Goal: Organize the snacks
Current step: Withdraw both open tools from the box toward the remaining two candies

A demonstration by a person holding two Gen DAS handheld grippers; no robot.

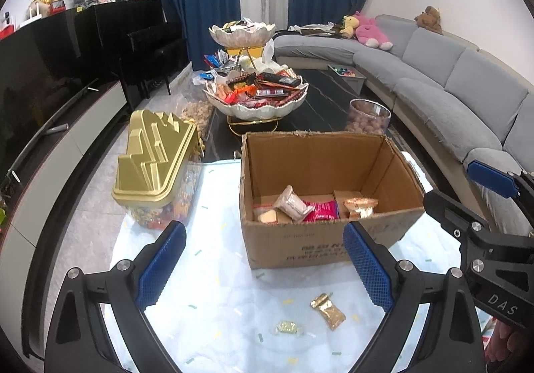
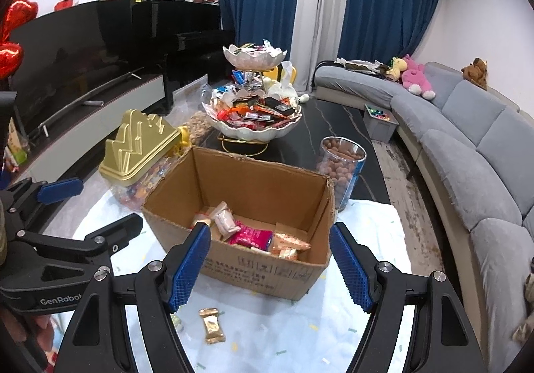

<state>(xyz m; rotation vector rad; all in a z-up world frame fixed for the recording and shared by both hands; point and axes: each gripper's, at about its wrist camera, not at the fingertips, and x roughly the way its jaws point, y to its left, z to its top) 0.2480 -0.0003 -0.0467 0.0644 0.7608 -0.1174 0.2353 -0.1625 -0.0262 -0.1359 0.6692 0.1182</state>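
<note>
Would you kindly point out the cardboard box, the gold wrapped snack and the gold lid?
cardboard box [image 1: 333, 249]: left wrist view, front wall.
gold wrapped snack [image 2: 211, 325]: right wrist view, wrapper middle.
gold lid [image 1: 152, 157]: left wrist view, top surface.

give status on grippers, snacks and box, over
Left gripper and right gripper open, empty. Gold-wrapped snack and small candy loose before the brown cardboard box. Path unobstructed.

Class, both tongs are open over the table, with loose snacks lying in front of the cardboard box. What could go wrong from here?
1. The gold wrapped snack lies flat on the tablecloth, so the left tongs may pinch cloth.
2. The small candy could slip out.
3. The right tongs hover near the cardboard box and could nudge it.
</note>
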